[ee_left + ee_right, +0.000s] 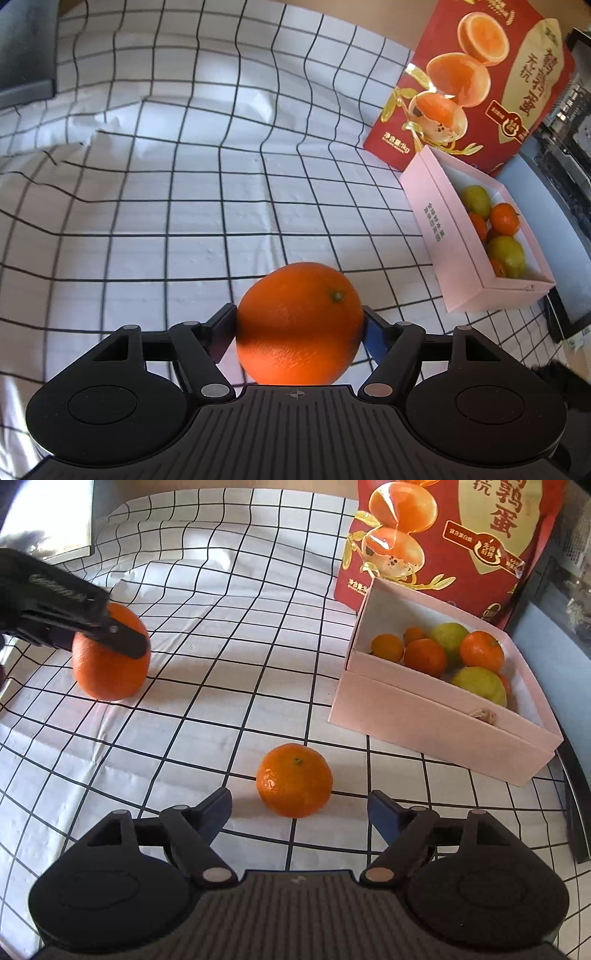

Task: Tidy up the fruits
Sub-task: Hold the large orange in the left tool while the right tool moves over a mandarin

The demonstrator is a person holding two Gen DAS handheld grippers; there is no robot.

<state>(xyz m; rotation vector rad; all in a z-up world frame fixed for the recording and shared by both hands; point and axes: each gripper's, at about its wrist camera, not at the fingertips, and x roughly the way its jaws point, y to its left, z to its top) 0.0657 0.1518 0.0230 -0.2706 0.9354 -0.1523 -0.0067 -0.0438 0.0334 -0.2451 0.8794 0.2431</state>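
Observation:
My left gripper (300,321) is shut on a large orange (299,323), both pads pressed against its sides; the orange rests on or just above the checked cloth. The same orange (110,664) and left gripper finger (122,640) show at the left of the right wrist view. My right gripper (299,805) is open, its fingers on either side of a small mandarin (294,780) that lies on the cloth just ahead. A pink box (424,716) at the right holds several mandarins and green fruits (448,637); it also shows in the left wrist view (439,221).
A red printed egg carton (476,81) stands behind the pink box, also in the right wrist view (454,535). The white checked cloth (184,221) is wrinkled at the far left. A dark object (26,55) sits at the far left corner. The table edge runs along the right.

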